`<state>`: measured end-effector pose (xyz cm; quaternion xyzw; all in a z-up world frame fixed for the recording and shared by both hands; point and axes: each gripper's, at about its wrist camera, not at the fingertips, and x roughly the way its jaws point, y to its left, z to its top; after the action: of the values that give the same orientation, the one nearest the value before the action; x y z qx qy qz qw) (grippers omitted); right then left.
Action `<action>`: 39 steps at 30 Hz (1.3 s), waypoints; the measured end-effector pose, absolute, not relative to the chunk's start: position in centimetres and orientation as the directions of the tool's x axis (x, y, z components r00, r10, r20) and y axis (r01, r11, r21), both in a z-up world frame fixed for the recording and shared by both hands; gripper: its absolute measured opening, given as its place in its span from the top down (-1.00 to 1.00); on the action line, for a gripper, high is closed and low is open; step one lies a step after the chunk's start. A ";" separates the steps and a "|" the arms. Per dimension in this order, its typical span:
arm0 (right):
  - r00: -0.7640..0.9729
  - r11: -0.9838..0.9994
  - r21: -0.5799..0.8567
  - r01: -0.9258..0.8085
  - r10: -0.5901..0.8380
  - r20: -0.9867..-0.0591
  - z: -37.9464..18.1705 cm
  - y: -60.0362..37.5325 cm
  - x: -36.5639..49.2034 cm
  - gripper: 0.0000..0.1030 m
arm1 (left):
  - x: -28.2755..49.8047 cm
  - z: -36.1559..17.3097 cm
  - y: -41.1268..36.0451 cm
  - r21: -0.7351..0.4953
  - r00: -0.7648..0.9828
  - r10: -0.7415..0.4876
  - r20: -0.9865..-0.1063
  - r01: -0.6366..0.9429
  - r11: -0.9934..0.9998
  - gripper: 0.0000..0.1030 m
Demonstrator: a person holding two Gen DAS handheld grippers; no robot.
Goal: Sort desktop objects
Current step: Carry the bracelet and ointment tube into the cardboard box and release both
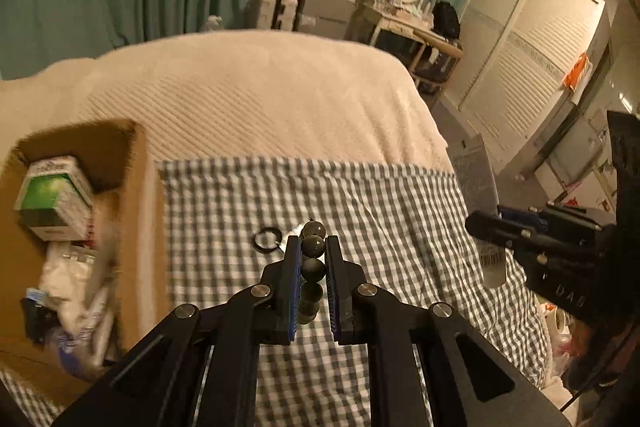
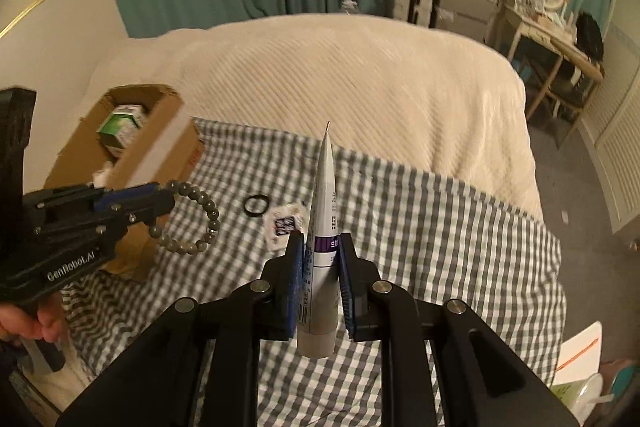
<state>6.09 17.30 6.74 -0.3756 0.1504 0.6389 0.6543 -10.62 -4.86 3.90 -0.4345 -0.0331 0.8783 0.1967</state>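
While both held aloft, 1 bead bracelet (image 2: 192,219), 1 tube (image 2: 322,227), 1 ring (image 2: 256,205), 1 box (image 1: 132,227).

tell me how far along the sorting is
Done: cardboard box already holds a green carton and other bits. In hand: left gripper clamps the bead bracelet, right gripper the tube. Left: black ring and sachet on the checked cloth.

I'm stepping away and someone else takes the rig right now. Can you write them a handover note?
Left gripper: shut on the bead bracelet, lifted off the checked cloth.
Right gripper: shut on the tube, also lifted.
Cardboard box, on the left, already holds a green-and-white carton and other items.
Left on the cloth: black ring, small sachet.
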 end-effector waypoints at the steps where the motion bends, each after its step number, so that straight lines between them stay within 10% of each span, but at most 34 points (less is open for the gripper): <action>1: 0.133 -0.109 -0.304 -0.946 0.726 -0.675 7.0 17.0 5.3 0.69 | -10.4 4.6 -5.5 -0.231 -0.553 0.374 -0.745 -0.311 -0.922 0.78; 18: -0.091 -0.336 -0.272 -0.902 0.763 -0.640 9.8 16.5 -11.1 0.69 | -8.6 12.5 -18.7 -0.173 -0.690 0.159 -0.706 -0.050 -0.984 0.78; 39: -0.161 -0.448 -0.193 -0.873 0.638 -0.753 -0.5 23.4 -18.8 0.69 | -10.2 3.2 -26.9 -0.072 -0.642 0.005 -0.766 0.078 -0.994 0.78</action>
<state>-18.80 23.42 -0.49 -0.4057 0.1446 0.7481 0.5048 -10.21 -26.85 3.24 -0.4224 -0.0490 0.9049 -0.0204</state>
